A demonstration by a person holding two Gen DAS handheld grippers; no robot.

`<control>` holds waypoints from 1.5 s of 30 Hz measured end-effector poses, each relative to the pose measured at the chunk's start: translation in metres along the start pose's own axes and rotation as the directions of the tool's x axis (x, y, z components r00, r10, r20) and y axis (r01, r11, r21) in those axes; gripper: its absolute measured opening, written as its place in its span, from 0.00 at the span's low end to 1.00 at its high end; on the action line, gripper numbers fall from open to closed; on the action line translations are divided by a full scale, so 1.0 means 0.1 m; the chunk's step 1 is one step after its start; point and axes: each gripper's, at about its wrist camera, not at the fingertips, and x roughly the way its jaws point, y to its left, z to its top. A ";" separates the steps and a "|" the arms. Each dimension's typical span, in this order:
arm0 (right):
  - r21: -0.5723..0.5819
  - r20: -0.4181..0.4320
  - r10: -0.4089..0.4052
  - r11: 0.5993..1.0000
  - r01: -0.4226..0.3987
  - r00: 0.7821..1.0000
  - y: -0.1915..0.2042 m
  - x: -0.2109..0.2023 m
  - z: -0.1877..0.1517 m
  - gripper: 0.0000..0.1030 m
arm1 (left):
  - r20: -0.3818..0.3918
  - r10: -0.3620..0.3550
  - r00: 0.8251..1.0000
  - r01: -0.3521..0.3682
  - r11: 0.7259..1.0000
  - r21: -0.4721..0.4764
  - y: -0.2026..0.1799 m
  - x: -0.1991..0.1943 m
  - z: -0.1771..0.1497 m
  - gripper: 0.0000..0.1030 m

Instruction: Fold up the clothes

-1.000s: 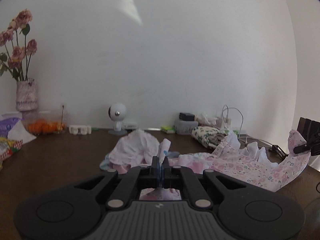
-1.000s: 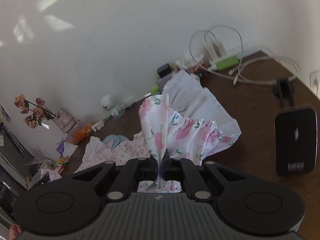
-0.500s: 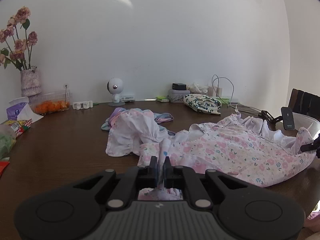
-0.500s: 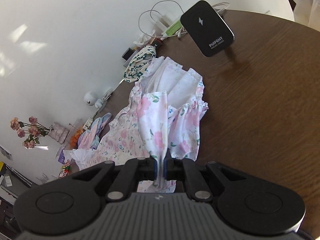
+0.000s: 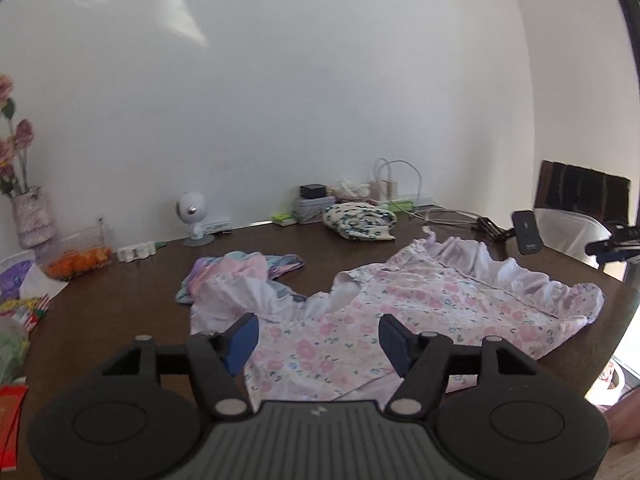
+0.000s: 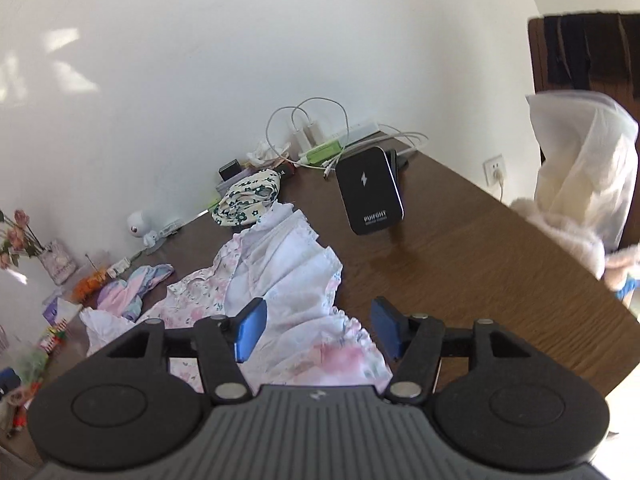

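Both tools wide over floral dress (image 5: 420,308).

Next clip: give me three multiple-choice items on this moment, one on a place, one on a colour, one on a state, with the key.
1. Where does the green-flowered folded cloth lie?
A. near the wall, beyond the pink floral dress
B. on the chair
C. under the vase

2. What colour are the gripper pads?
A. red
B. blue
C. yellow

3. How do the left gripper and right gripper stand?
A. both shut on the dress
B. one open, one shut
C. both open, holding nothing

Key: 1 A, it sits by the chargers at the table's far edge; 2 B, blue shows on both grippers; 3 C, the fingers are spread with the dress lying flat on the table.
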 end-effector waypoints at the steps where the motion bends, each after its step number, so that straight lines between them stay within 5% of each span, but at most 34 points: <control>1: -0.039 -0.009 -0.003 0.999 0.003 1.000 0.05 0.03 0.03 0.69 | -0.011 -0.040 0.999 0.040 0.998 0.043 -0.10 0.07 0.07 0.66; 5: -0.133 -0.094 -0.024 0.991 0.011 0.995 0.15 0.21 0.05 0.71 | -0.138 -0.196 0.971 0.215 0.967 0.135 -0.55 0.54 0.17 0.66; 10: -0.106 -0.160 0.006 0.994 -0.023 0.987 0.07 0.31 -0.06 0.71 | -0.294 -0.354 0.888 0.410 0.899 0.157 -0.86 1.10 0.16 0.66; 16: -0.100 -0.177 0.027 0.994 -0.045 0.984 0.01 0.26 -0.17 0.71 | -0.401 -0.462 0.792 0.555 0.818 0.153 -0.99 1.49 0.18 0.64; 18: -0.106 -0.182 0.032 0.993 -0.052 0.983 0.00 0.24 -0.19 0.71 | -0.418 -0.480 0.771 0.577 0.804 0.142 -1.01 1.51 0.19 0.46; 20: -0.116 -0.189 0.034 0.992 -0.056 0.981 0.01 0.24 -0.19 0.71 | -0.436 -0.498 0.750 0.600 0.790 0.130 -1.02 1.53 0.19 0.06; 30: -0.198 -0.239 0.010 0.978 -0.059 0.971 0.10 0.28 -0.23 0.70 | -0.408 -0.505 0.761 0.616 0.758 0.212 -1.13 0.83 -0.19 0.04; 34: -0.210 -0.260 -0.004 0.976 -0.053 0.966 0.09 0.30 -0.27 0.70 | -0.415 -0.513 0.752 0.622 0.760 0.189 -1.13 0.77 -0.33 0.04; 36: -0.214 -0.252 -0.010 0.976 -0.045 0.968 0.08 0.28 -0.25 0.70 | -0.417 -0.511 0.752 0.619 0.764 0.181 -1.07 0.78 -0.33 0.10; 38: -0.230 -0.214 -0.022 0.973 -0.028 0.976 0.10 0.22 -0.20 0.70 | -0.400 -0.484 0.778 0.590 0.782 0.201 -1.05 0.78 -0.31 0.33; 40: -0.265 -0.174 -0.017 0.964 -0.030 0.985 0.17 0.16 -0.12 0.70 | -0.371 -0.485 0.792 0.578 0.791 0.199 -1.00 0.78 -0.27 0.41; 45: -0.358 -0.166 0.061 0.926 -0.118 0.984 0.47 0.17 0.02 0.70 | -0.381 -0.510 0.771 0.604 0.776 0.182 -1.05 0.83 -0.31 0.33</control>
